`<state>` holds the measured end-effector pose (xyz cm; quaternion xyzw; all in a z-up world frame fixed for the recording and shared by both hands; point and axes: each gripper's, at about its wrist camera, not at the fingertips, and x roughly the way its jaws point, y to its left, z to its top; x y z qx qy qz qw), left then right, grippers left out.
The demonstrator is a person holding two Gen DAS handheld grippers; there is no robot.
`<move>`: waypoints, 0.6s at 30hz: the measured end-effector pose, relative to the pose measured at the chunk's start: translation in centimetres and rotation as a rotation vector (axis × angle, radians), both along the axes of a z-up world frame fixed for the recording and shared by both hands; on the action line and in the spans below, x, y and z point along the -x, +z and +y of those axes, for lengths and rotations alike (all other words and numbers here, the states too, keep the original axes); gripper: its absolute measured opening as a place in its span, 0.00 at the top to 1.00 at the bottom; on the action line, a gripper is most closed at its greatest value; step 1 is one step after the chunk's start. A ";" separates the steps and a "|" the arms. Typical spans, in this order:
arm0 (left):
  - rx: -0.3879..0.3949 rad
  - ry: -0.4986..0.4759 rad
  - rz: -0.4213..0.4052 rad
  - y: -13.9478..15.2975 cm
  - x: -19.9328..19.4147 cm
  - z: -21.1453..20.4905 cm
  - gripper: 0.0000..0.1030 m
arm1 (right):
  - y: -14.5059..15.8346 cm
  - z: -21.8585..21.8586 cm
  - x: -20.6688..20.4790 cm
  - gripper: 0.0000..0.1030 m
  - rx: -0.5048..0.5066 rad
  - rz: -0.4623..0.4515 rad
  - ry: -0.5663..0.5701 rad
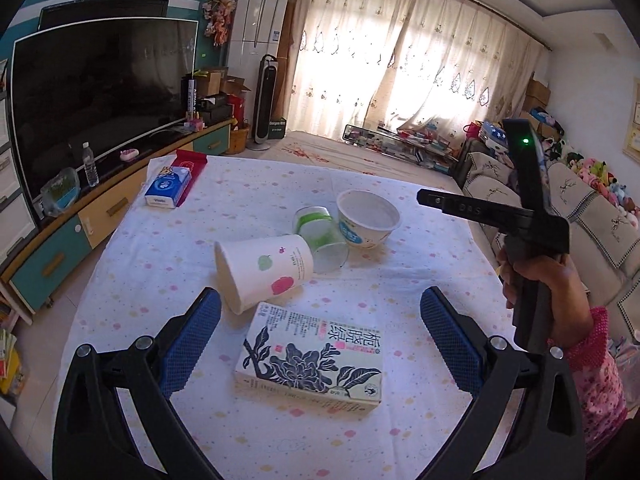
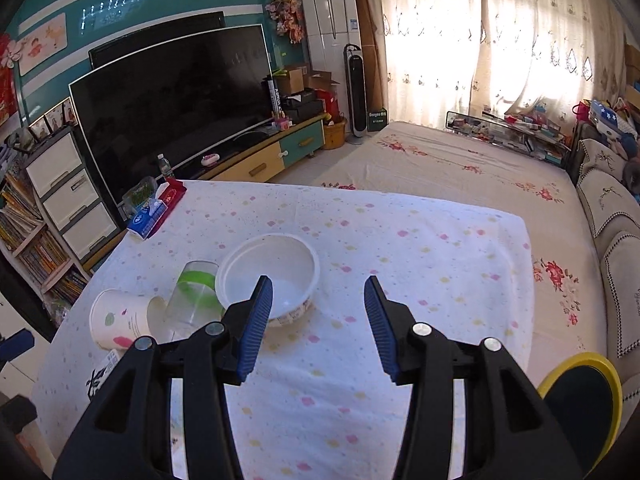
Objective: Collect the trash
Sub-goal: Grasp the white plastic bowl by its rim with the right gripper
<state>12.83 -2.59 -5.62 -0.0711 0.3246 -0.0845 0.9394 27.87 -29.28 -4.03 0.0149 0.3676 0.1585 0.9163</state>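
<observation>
White cloth dotted with pink and yellow covers the table I am working over, and the trash sits in a loose cluster at its middle. My left gripper hangs above the near part of the table with its blue pads spread wide and nothing between them but the flat tea carton, which lies on the cloth below the gap, closer to the left pad than to the right and touched by neither. Just beyond the carton a white paper cup with pink and green prints lies on its side, its mouth toward the left. Touching its far right end is a clear plastic cup with a green band, also tipped over, and just right of that stands a white bowl, upright.

My right gripper hovers over the table further right, its jaws about half open and holding nothing. Seen from its camera, the left pad overlaps the near right rim of the white bowl; I cannot tell whether it touches. The right pad is over bare cloth. In the left wrist view a hand grips that tool's handle at the right edge.

At the far left corner of the table lie a blue tissue pack and a red packet side by side. Low right in the right wrist view shows a yellow-rimmed bin, beside the table.
</observation>
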 end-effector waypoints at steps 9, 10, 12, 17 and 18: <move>0.015 0.015 0.017 -0.6 -0.1 1.2 0.05 | -4.1 3.1 -5.6 0.55 0.011 0.147 -0.047; 0.018 0.015 0.018 -0.7 -0.2 1.3 0.05 | -4.4 3.4 -5.8 0.55 0.016 0.155 -0.049; 0.020 0.016 0.020 -0.8 -0.3 1.3 0.05 | -5.1 3.8 -6.0 0.60 0.020 0.167 -0.058; 0.022 0.012 0.029 -1.1 -0.4 1.0 0.05 | -5.9 3.9 -6.2 0.70 0.018 0.185 -0.065; 0.022 0.010 0.030 -1.2 -0.3 0.9 0.05 | -6.0 3.8 -6.2 0.73 0.017 0.188 -0.066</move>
